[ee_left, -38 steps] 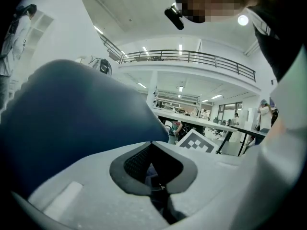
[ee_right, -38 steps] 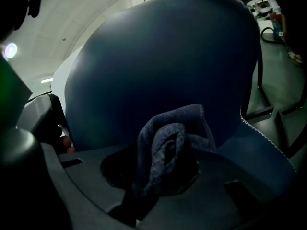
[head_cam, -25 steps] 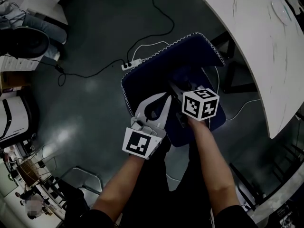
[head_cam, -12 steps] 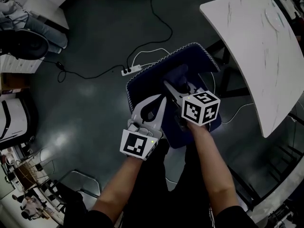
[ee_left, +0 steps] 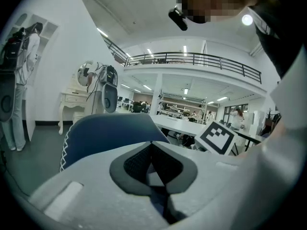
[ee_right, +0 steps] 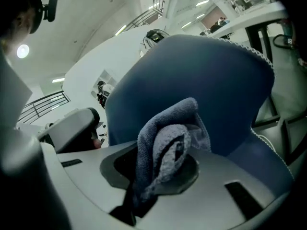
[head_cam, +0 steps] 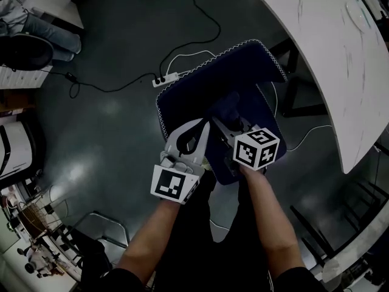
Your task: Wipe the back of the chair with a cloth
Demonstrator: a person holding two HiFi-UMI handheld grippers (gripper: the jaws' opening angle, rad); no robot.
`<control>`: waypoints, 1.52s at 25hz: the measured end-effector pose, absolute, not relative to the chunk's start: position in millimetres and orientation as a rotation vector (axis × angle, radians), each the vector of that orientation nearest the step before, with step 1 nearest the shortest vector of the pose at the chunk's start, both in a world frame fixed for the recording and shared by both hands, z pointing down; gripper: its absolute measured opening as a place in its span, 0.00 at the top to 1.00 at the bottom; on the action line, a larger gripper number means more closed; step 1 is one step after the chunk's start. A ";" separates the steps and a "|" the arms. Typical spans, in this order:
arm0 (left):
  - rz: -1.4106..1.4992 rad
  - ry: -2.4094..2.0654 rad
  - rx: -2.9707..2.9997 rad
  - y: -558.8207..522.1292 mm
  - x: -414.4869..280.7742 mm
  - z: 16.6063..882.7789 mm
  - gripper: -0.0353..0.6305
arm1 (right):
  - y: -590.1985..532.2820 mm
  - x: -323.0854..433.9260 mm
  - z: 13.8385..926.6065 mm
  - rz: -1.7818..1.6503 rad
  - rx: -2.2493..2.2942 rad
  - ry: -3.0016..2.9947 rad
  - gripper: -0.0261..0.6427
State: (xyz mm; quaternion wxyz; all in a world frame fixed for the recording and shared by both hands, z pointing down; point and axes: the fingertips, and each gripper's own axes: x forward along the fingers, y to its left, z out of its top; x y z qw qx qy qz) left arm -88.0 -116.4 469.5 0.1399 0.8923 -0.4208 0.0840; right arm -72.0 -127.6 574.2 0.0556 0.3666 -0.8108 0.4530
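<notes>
1. Clamping a grey-blue cloth (ee_right: 165, 147), the right gripper (ee_right: 156, 174) has its jaws pressed onto the bunched fabric, which bulges up out of them.
2. Behind the cloth, the dark blue chair (ee_right: 206, 90) back fills the middle of the right gripper view. Whether cloth and back touch cannot be told.
3. In the head view the right gripper (head_cam: 220, 125) sits at frame centre over the chair (head_cam: 200, 93), with the cloth (head_cam: 231, 104) at its tip.
4. Just left of it is the left gripper (head_cam: 203, 122), also over the chair and close beside the right one.
5. In its own view the left gripper (ee_left: 152, 152) has its jaws together with nothing between them. The chair (ee_left: 103, 133) back rises at left behind the jaws, its white zigzag stitching running down the edge.
6. The right gripper's marker cube (ee_left: 218, 137) shows at right of centre in that view, near the jaws.
7. On the dark floor (head_cam: 109, 132), a white power strip (head_cam: 165, 78) lies just beside the chair's upper left corner.
8. A black cable (head_cam: 203, 14) snakes up from it towards the top of the frame.
9. A white table (head_cam: 331, 59) curves through the upper right, near the chair's right side but apart from it.
10. The person's forearms fill the lower centre and hide the chair's near edge.
</notes>
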 end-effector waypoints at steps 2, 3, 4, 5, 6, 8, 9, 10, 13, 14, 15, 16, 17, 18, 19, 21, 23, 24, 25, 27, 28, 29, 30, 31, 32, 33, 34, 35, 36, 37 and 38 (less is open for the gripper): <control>0.252 -1.216 2.563 -111.8 -88.6 483.2 0.94 | -117.7 -74.3 598.8 1.404 1.100 -2.423 0.84; 0.258 -1.215 2.556 -109.9 -89.0 490.9 0.94 | -113.5 -75.4 612.6 1.418 1.096 -2.403 0.84; 0.263 -1.214 2.552 -108.6 -89.5 498.9 0.94 | -110.2 -76.7 626.4 1.434 1.092 -2.383 0.84; 0.268 -1.213 2.549 -107.5 -90.3 506.9 0.94 | -107.7 -78.2 639.6 1.449 1.089 -2.366 0.84; 0.271 -1.212 2.544 -106.5 -91.1 514.7 0.94 | -105.7 -80.0 651.7 1.462 1.085 -2.352 0.84; 0.272 -1.210 2.544 -103.7 -92.4 528.7 0.94 | -101.7 -83.9 671.9 1.477 1.075 -2.333 0.84; 0.274 -1.209 2.547 -102.3 -92.6 535.1 0.94 | -99.8 -85.3 680.8 1.483 1.069 -2.327 0.84; 0.277 -1.208 2.546 -101.3 -92.5 541.2 0.94 | -98.5 -86.3 689.0 1.489 1.065 -2.320 0.84; 0.280 -1.210 2.533 -101.5 -92.1 557.7 0.94 | -97.4 -88.5 710.2 1.502 1.056 -2.306 0.84; 0.279 -1.212 2.533 -102.0 -92.2 562.9 0.94 | -97.3 -89.9 717.0 1.505 1.055 -2.304 0.84; 0.277 -1.213 2.535 -102.4 -92.4 568.4 0.94 | -97.3 -91.4 724.3 1.509 1.054 -2.301 0.84; 0.274 -1.214 2.537 -102.8 -92.4 573.7 0.94 | -97.4 -92.8 732.0 1.517 1.053 -2.297 0.84; 0.271 -1.216 2.540 -103.2 -92.1 578.8 0.94 | -97.6 -93.9 739.9 1.527 1.052 -2.291 0.84; 0.269 -1.219 2.543 -103.7 -91.7 583.7 0.94 | -97.7 -94.6 747.9 1.537 1.051 -2.281 0.84; 0.270 -1.222 2.543 -104.0 -91.1 588.8 0.94 | -97.6 -94.7 756.1 1.546 1.050 -2.269 0.84; 0.270 -1.226 2.539 -103.3 -89.6 599.8 0.94 | -95.9 -94.3 773.4 1.563 1.047 -2.237 0.84; 0.266 -1.229 2.532 -101.1 -89.6 610.6 0.94 | -92.5 -96.2 791.0 1.591 1.037 -2.201 0.84; 0.266 -1.233 2.530 -100.2 -90.3 615.2 0.94 | -91.3 -98.5 798.6 1.606 1.028 -2.186 0.84; 0.266 -1.237 2.528 -100.1 -91.2 619.0 0.94 | -91.2 -101.2 805.1 1.619 1.017 -2.173 0.84; 0.266 -1.249 2.522 -101.7 -93.3 624.7 0.94 | -93.9 -107.8 814.6 1.638 0.991 -2.159 0.84; 0.266 -1.256 2.519 -102.7 -94.8 626.5 0.94 | -95.8 -111.3 817.9 1.643 0.978 -2.159 0.84; 0.262 -1.263 2.518 -103.2 -96.4 627.1 0.94 | -97.4 -114.6 819.6 1.643 0.968 -2.164 0.84; 0.250 -1.271 2.522 -103.1 -98.0 626.1 0.94 | -98.7 -117.5 819.0 1.638 0.960 -2.177 0.84; 0.231 -1.280 2.531 -102.5 -99.5 623.3 0.94 | -99.9 -120.2 815.3 1.632 0.951 -2.196 0.84; 0.222 -1.285 2.537 -101.2 -101.0 620.6 0.94 | -101.0 -122.9 808.8 1.630 0.942 -2.218 0.84; 0.237 -1.284 2.530 -99.1 -102.7 619.4 0.94 | -102.1 -125.6 801.1 1.629 0.932 -2.238 0.84; 0.257 -1.281 2.516 -97.1 -104.3 618.7 0.94 | -102.9 -127.6 794.2 1.627 0.922 -2.253 0.84; 0.261 -1.284 2.505 -96.2 -105.5 616.7 0.94 | -103.3 -128.8 788.7 1.620 0.913 -2.262 0.84; 0.254 -1.289 2.497 -95.9 -106.5 613.2 0.94 | -103.7 -129.9 783.4 1.614 0.905 -2.269 0.84; 0.248 -1.293 2.493 -96.0 -107.4 608.3 0.94 | -104.3 -131.2 776.9 1.610 0.899 -2.274 0.84; 0.244 -1.295 2.492 -96.5 -108.4 602.2 0.94 | -105.3 -132.6 769.3 1.609 0.896 -2.279 0.84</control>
